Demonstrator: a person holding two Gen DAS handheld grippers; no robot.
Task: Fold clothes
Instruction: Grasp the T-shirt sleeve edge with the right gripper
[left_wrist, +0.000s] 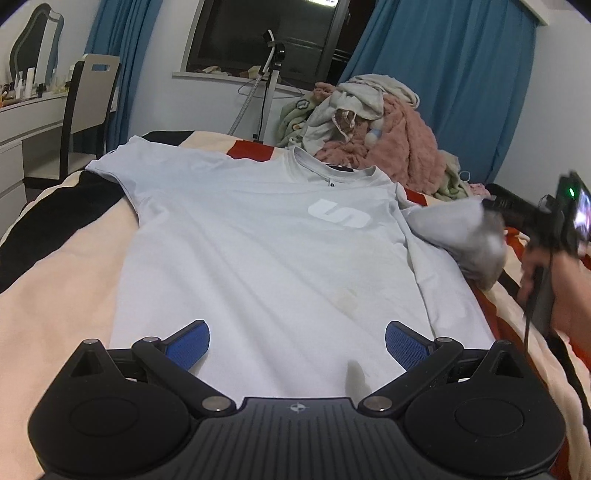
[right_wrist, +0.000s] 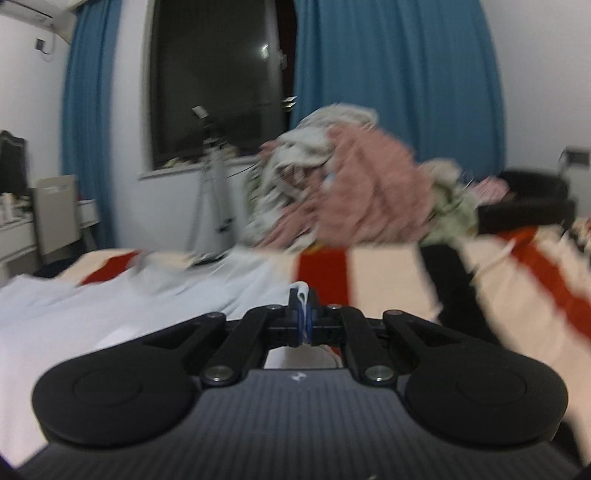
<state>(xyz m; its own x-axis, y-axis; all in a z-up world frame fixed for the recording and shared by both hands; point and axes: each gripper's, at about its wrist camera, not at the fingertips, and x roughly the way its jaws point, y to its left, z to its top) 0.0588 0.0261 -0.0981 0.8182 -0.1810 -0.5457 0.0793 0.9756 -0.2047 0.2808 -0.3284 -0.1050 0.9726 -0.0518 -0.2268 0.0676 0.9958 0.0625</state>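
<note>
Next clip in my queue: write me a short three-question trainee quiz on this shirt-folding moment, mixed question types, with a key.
1. True or false: the left gripper is shut on the hem of the pale grey T-shirt with a white chest logo.
2. Which part of the T-shirt does the right gripper pinch? A) collar B) sleeve C) bottom hem
3. Fill in: behind the T-shirt's collar, on the striped cream, red and black bedcover, lies a heap of clothes topped by a fluffy ____ garment.

Key:
1. False; its jaws are spread open above the lower shirt.
2. B
3. Pink
</note>
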